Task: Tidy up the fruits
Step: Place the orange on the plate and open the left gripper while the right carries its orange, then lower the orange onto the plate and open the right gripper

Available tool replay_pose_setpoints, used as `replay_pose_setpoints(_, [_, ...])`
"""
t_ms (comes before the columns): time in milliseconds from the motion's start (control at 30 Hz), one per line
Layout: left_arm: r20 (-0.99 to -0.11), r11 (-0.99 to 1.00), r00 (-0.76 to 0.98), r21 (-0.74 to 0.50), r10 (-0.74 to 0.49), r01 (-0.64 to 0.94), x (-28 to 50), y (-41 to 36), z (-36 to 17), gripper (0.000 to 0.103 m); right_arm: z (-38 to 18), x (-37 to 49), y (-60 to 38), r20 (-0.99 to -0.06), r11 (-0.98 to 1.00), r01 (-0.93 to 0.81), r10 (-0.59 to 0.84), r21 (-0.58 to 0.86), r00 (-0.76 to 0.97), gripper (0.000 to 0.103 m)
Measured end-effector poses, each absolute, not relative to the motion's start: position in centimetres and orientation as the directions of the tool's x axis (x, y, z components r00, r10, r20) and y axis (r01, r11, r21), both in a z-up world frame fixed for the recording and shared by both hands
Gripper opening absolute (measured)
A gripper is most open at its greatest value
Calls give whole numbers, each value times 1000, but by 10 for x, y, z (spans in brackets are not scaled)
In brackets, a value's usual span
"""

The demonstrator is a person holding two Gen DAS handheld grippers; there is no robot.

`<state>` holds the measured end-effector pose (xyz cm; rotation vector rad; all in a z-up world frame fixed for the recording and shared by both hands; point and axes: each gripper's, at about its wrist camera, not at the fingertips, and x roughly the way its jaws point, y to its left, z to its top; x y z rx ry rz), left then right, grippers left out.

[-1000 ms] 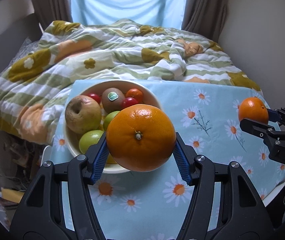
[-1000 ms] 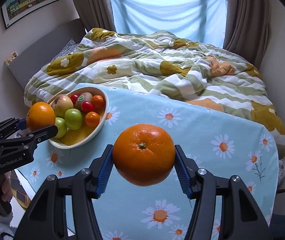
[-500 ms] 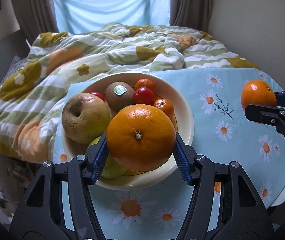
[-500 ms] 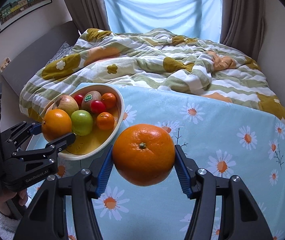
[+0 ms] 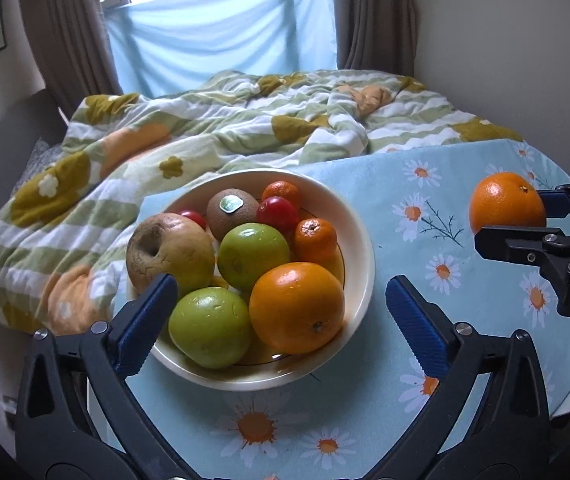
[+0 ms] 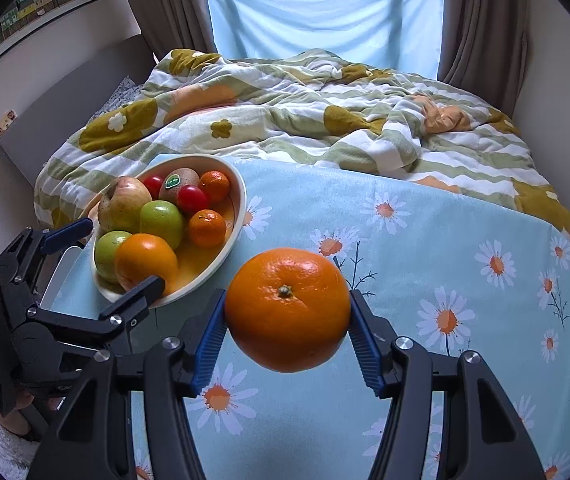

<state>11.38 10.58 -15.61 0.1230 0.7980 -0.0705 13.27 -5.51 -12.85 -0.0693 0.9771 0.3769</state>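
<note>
The left gripper [image 5: 281, 308] hangs just above the near rim of the cream round ceramic bowl [image 5: 359, 248], its blue-padded jaws spread wide and gripping nothing; the near-left pad covers part of the bowl's rim and the foot of the brownish blemished apple [image 5: 169, 252]. A large glossy orange [image 5: 297, 312] lies loose in the near-right part of the bowl, touching a near green apple [image 5: 209, 326] on its left and a second green apple [image 5: 253, 254] behind it. Farther back sit a small mandarin [image 5: 316, 240], a red cherry tomato [image 5: 277, 213], a brown kiwi with a pale sticker [image 5: 232, 212], another mandarin [image 5: 281, 194] at the far rim, and a second red tomato [image 5: 193, 218] mostly hidden behind the brownish apple. A yellow shape under the fruit is too covered to identify. The bowl stands at the left end of the table under a light blue daisy-print cloth [image 5: 437, 240], with a bed in a green, white and ochre flowered quilt [image 5: 213, 132] beyond it. The right gripper [image 6: 288, 330] is to the right of the bowl, above the cloth, its jaws clamped on a second large orange [image 6: 288, 308] with the stem end facing the camera; the fruit's underside and the cloth below it are cut from sight
</note>
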Motion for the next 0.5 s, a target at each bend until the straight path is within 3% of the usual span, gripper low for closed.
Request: replay_pose_setpoints(500, [-773, 999, 634, 33, 9, 27, 84, 117, -139, 103, -104, 149, -28, -795, 865, -483, 385, 134, 469, 54])
